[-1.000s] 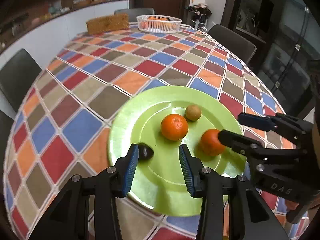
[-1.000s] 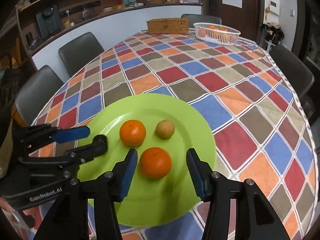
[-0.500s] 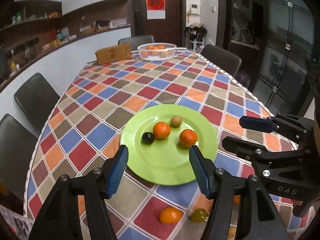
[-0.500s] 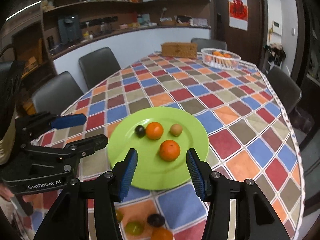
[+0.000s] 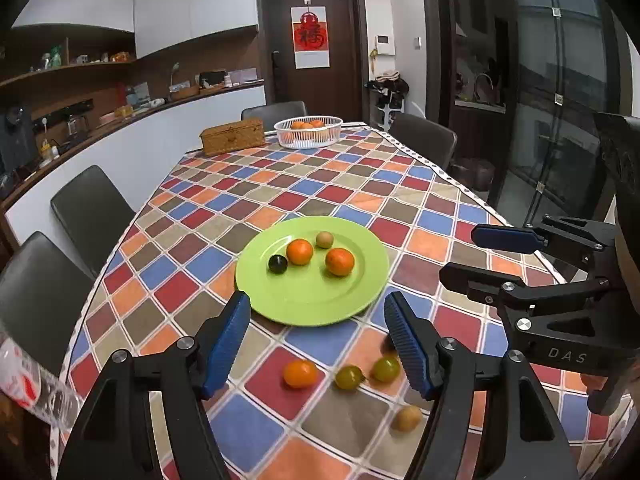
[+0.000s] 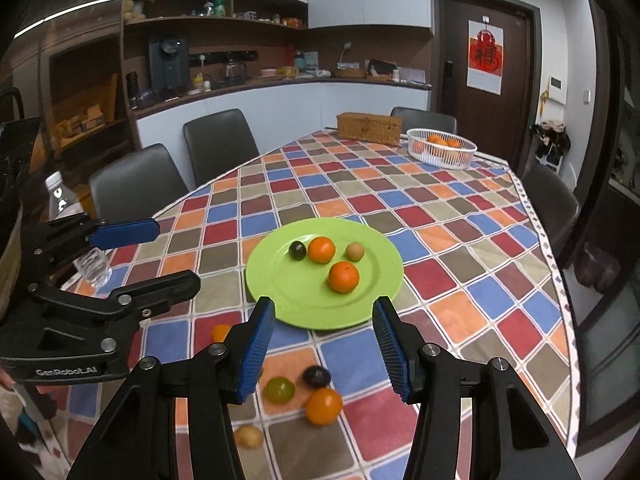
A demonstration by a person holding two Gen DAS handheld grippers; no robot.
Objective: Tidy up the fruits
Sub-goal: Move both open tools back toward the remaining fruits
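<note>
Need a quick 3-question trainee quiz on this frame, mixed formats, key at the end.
1. How many fruits lie on the green plate?
2. True or false: the left tool is shut on an orange.
3. The white basket stands: A) at the table's far end, B) on the plate, C) on a chair.

Key: 1. Four: two oranges, a dark fruit, a tan fruit. 2. False: open, empty. 3. A.
</note>
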